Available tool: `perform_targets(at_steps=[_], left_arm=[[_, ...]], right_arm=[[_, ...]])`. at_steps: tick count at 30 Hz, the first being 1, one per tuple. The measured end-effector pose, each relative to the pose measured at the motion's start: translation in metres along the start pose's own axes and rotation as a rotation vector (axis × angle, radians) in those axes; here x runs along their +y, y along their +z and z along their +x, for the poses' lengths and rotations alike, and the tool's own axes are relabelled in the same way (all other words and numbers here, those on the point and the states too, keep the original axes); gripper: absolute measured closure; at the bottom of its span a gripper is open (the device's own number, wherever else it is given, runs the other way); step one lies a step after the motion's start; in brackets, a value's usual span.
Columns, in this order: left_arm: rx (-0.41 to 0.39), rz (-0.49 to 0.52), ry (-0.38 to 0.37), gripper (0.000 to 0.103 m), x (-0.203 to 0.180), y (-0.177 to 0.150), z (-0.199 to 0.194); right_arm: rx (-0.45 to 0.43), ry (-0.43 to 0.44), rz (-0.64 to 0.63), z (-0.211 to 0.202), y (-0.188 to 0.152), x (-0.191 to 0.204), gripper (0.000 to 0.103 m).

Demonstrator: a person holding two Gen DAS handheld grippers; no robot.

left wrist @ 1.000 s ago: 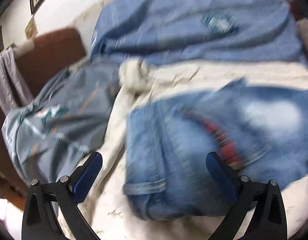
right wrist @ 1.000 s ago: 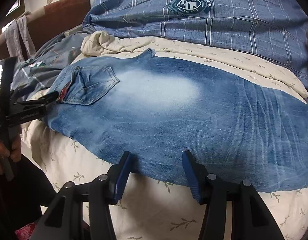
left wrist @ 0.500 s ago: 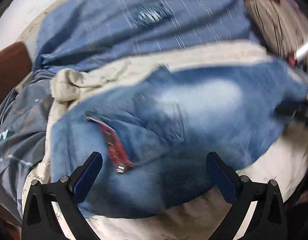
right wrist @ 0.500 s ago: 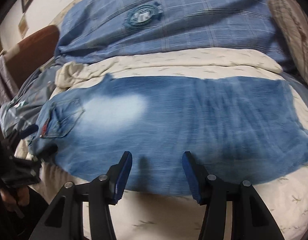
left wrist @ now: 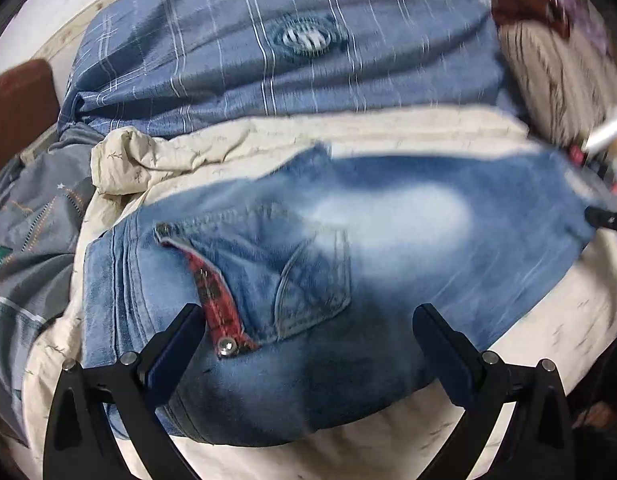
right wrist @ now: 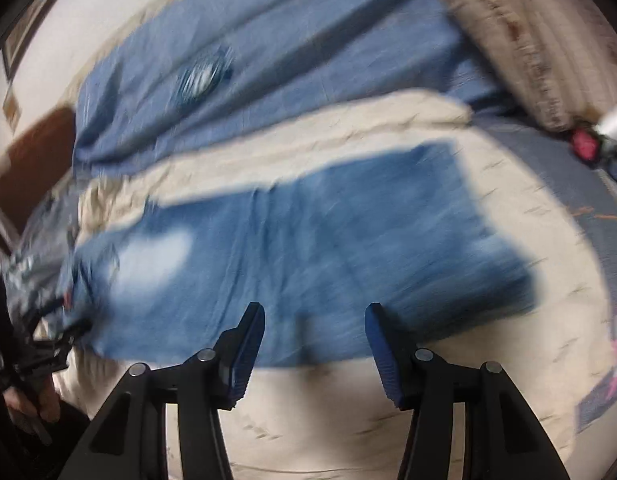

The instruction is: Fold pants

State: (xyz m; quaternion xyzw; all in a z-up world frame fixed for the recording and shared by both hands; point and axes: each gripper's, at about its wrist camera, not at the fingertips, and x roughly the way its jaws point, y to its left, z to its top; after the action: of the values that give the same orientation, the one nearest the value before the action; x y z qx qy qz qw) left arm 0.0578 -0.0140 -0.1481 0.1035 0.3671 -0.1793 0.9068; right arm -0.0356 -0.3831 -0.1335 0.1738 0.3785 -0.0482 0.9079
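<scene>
Blue jeans (left wrist: pixel 388 248) lie flat across a cream bedspread (left wrist: pixel 548 320), folded lengthwise, waist to the left. A back pocket (left wrist: pixel 312 280) and a red plaid waistband lining (left wrist: pixel 216 300) show near the waist. My left gripper (left wrist: pixel 308 340) hovers open just above the waist end, nothing between its fingers. In the right wrist view the jeans (right wrist: pixel 308 248) stretch from the waist at left to the leg ends at right. My right gripper (right wrist: pixel 314 344) hangs open over their near edge, about midway along, holding nothing. The left gripper (right wrist: pixel 48 352) shows at the far left there.
A blue plaid duvet (left wrist: pixel 268 60) lies behind the jeans. A grey patterned cloth (left wrist: pixel 28 240) is bunched at the left. A striped pillow (right wrist: pixel 528 40) sits at the back right, with a brown headboard (left wrist: pixel 16 112) at left.
The left gripper swung right, from beside the waist to over the pocket. The right gripper slid right along the jeans' near edge and rolled, so the leg ends came into view.
</scene>
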Motion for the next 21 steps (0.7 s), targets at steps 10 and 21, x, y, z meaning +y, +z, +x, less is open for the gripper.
perform_targets(at_steps=[10,21], left_arm=[[0.078,0.063,0.105,0.000,-0.007,-0.002,0.015],[0.051,0.162,0.112,0.000,-0.027,-0.002,0.020]], right_arm=[[0.178,-0.050,0.133,0.014,0.024,-0.057,0.047],[0.048,-0.032,0.202,0.047,0.097,-0.047,0.047]])
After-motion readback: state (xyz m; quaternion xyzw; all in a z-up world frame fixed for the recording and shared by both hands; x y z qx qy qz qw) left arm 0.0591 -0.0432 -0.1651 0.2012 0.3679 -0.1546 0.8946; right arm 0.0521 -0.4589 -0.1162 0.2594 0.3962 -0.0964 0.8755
